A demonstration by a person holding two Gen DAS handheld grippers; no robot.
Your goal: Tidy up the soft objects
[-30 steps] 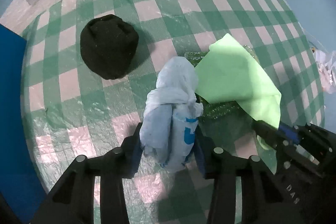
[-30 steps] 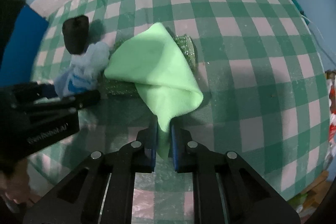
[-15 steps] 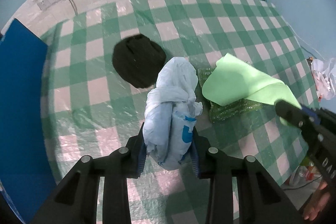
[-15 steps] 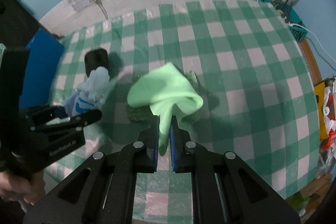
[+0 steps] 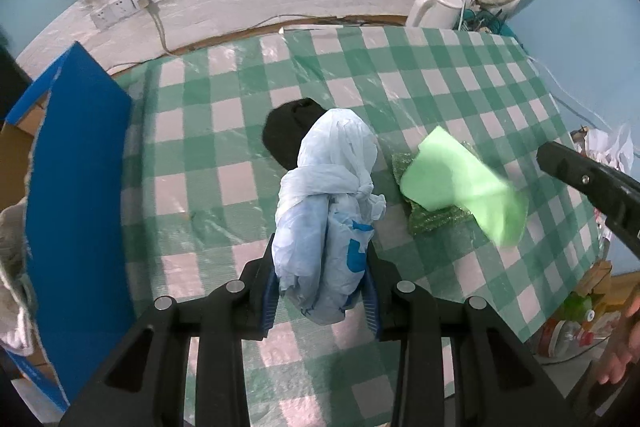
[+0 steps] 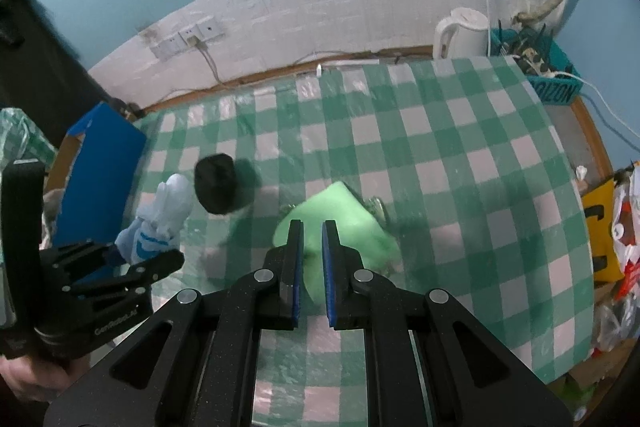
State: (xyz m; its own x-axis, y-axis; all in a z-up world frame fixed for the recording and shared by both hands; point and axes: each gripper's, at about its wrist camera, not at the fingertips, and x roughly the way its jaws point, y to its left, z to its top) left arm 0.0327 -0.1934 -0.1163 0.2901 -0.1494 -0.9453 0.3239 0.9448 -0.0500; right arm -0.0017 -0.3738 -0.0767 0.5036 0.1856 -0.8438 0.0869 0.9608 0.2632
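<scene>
My left gripper point(image 5: 321, 279) is shut on a knotted white and blue plastic bag point(image 5: 332, 187), held upright above the green checked table point(image 5: 224, 115). Behind the bag, a black soft lump point(image 5: 286, 133) lies on the cloth. My right gripper point(image 6: 313, 233) is shut on a light green cloth point(image 6: 344, 211), whose free end hangs blurred over a glittery green pad point(image 5: 434, 221). In the right wrist view, the bag point(image 6: 164, 211) and the left gripper point(image 6: 132, 267) are at lower left, with the black lump point(image 6: 216, 187) beside them.
A blue box point(image 5: 76, 187) stands open at the table's left edge. A white kettle point(image 6: 460, 31) and a blue basket point(image 6: 554, 85) of cables sit at the far right corner. Wall sockets point(image 5: 136, 1) are behind. Bags and clutter point(image 6: 616, 227) lie off the right edge.
Both grippers have risen, so the table looks smaller and the wall shows. The bag has come up off the table. The green cloth has been pulled up from the glittery pad.
</scene>
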